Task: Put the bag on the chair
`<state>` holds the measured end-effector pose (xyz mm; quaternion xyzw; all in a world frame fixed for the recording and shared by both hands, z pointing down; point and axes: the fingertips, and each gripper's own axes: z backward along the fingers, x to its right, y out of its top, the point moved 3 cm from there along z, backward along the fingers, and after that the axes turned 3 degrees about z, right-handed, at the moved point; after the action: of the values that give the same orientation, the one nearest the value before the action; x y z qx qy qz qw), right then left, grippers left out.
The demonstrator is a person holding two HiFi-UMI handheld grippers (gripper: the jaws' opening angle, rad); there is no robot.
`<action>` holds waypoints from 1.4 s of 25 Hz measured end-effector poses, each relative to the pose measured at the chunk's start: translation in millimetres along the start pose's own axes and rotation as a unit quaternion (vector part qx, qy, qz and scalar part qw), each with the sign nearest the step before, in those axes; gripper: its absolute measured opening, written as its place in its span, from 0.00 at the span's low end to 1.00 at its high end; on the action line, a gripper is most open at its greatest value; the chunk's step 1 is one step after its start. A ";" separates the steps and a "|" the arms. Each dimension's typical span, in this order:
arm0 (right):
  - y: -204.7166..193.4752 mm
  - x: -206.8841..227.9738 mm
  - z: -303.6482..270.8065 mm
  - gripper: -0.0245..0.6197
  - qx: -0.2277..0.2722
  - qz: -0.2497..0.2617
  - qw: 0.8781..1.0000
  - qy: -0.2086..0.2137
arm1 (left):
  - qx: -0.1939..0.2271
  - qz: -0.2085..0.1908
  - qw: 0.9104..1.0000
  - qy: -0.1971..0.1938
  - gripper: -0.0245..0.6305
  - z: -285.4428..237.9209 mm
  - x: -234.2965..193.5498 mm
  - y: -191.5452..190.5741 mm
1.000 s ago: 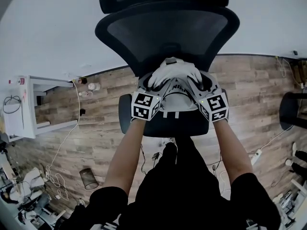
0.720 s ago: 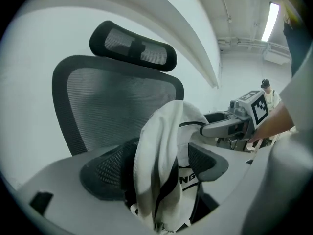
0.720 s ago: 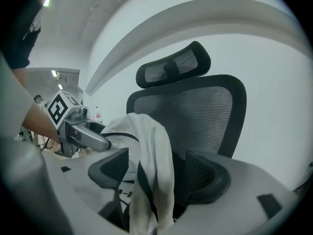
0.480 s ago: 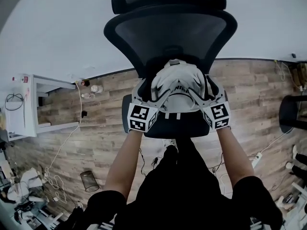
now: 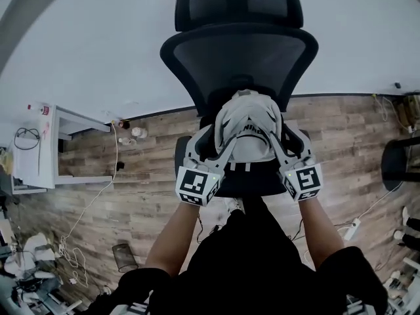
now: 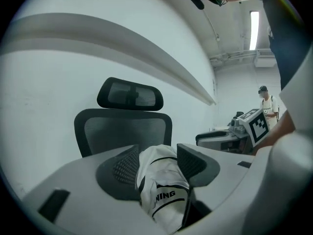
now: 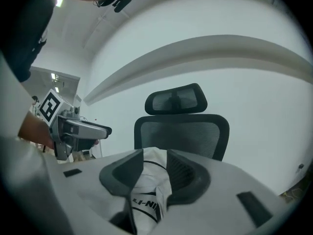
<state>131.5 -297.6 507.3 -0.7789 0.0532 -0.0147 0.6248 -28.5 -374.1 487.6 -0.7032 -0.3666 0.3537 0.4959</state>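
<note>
A white bag with black stripes hangs over the seat of a black mesh office chair, just in front of the backrest. My left gripper pinches the bag's left side. My right gripper pinches its right side. In the left gripper view the bag fills the gap of the left gripper, whose closing jaws press on the fabric. The right gripper view shows the same: the bag sits in my right gripper, and its jaws are also closing on it. Behind stands the chair's backrest.
The chair stands on a wooden floor against a white wall. A white desk is at the left, with cables and a small bin on the floor near it. Another dark chair is at the right edge. A person stands far off.
Both marker cubes have come lower in the head view and the bag now looks narrower and longer between the grippers. The chair has shifted right and up in the picture.
</note>
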 end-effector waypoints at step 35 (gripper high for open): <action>44.2 -70.2 72.2 0.07 0.006 0.065 0.998 -0.011 | 0.024 -0.010 0.999 -0.023 0.07 71.1 48.9 10.4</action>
<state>65.3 -229.7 451.4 -0.7701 0.0968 0.0342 0.6296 -64.4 -303.1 452.8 -0.6789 -0.3762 0.3737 0.5078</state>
